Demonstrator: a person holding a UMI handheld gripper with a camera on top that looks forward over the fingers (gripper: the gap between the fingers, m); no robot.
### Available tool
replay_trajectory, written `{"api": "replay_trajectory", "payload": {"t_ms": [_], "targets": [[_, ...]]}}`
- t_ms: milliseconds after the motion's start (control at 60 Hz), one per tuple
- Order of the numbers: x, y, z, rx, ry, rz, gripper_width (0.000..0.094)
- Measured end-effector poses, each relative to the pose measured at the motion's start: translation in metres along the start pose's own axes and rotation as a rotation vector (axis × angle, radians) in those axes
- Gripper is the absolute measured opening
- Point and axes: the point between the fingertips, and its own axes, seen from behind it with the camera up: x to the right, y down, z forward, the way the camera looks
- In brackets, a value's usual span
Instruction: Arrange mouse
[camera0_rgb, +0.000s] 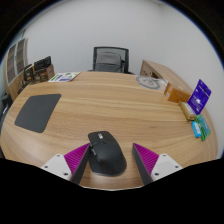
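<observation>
Sitting at the near edge of the wooden desk (110, 105), the black mouse (105, 151) lies between the two fingers of the gripper (112, 160), whose jaws are spread wide with a gap on each side of it, so nothing is grasped; the magenta pads (78, 155) flank it without touching. A dark mouse pad (37, 112) lies well apart toward the desk's left side, a black office chair (111, 59) stands behind the far edge, and a wooden box (158, 72) sits near the far right corner. A purple card (200, 96) stands at the right edge beside a small teal item (200, 126).
</observation>
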Motion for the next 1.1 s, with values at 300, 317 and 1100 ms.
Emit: {"api": "replay_trajectory", "payload": {"t_ms": [300,317,1100], "targets": [[0.021,-0.010,0.028,-0.036,0.014,0.082,0.0867],[0.021,-0.010,0.029,-0.036,0.013,0.084,0.0867],[-0.045,-0.142,-0.050,0.113,-0.052,0.172,0.0278]]}}
